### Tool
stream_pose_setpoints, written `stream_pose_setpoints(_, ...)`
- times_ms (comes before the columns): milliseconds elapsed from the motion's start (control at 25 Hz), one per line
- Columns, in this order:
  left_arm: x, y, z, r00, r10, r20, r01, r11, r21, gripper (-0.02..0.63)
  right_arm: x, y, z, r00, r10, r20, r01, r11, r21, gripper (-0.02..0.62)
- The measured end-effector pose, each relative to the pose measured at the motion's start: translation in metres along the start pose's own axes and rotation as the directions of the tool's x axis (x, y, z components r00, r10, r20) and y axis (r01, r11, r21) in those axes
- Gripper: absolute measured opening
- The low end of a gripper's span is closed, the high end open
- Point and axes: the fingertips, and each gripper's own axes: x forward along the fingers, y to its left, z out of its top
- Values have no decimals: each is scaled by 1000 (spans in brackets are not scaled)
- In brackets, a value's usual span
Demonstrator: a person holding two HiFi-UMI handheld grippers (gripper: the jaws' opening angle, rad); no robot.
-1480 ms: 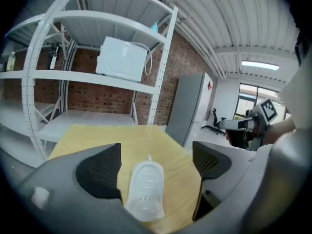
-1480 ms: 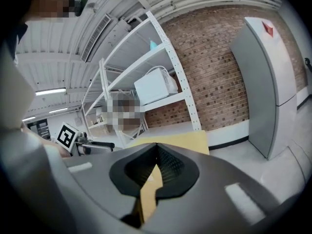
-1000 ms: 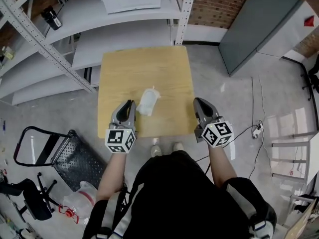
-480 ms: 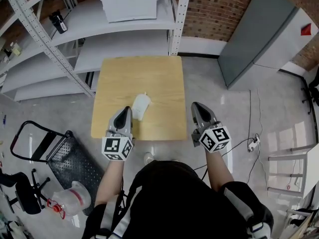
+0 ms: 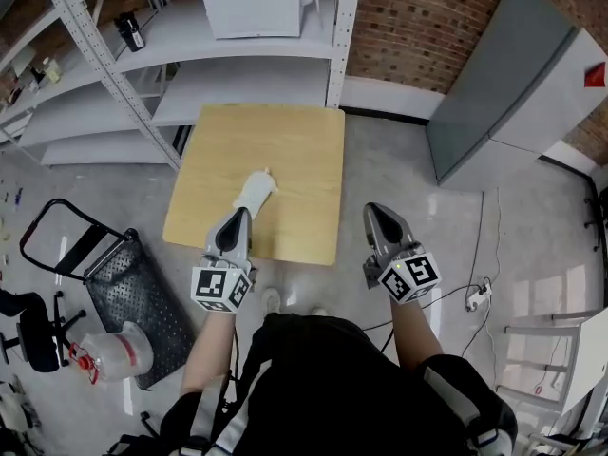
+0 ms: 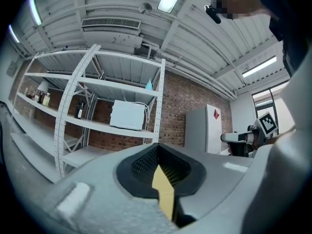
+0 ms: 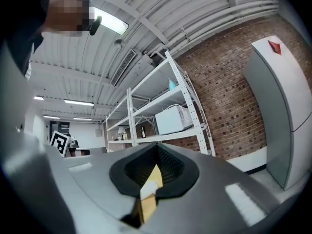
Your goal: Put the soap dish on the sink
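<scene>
A whitish soap dish lies on the wooden table, near its middle. My left gripper hovers over the table's near edge, just short of the dish and apart from it, jaws shut and empty. My right gripper hangs over the floor past the table's right near corner, jaws together with nothing in them. In the left gripper view the left gripper shows closed jaws with a sliver of table through the slit. The right gripper looks the same in its own view. No sink shows in any view.
Grey metal shelving stands behind the table with a white microwave on it. A black mesh cart is at the left on the floor, a grey cabinet at the right. Cables trail over the concrete floor.
Both grippers have drawn back from the table toward the person and risen a little. The left gripper, earlier right beside the dish, now stands clear of it. The dish has not moved.
</scene>
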Motion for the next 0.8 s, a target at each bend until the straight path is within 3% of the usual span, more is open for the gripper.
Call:
stream_pose_setpoints(240,-25,-5,-2,998,70,-3,-70,997,13,0,-9,3,-10,998,62,-14,-62,998,20,6)
stream_pose_setpoints(800,-38,11,16,998,59,18,-59,998,38,0,9,39,-12,996,90,-8,-90,996,-15,6)
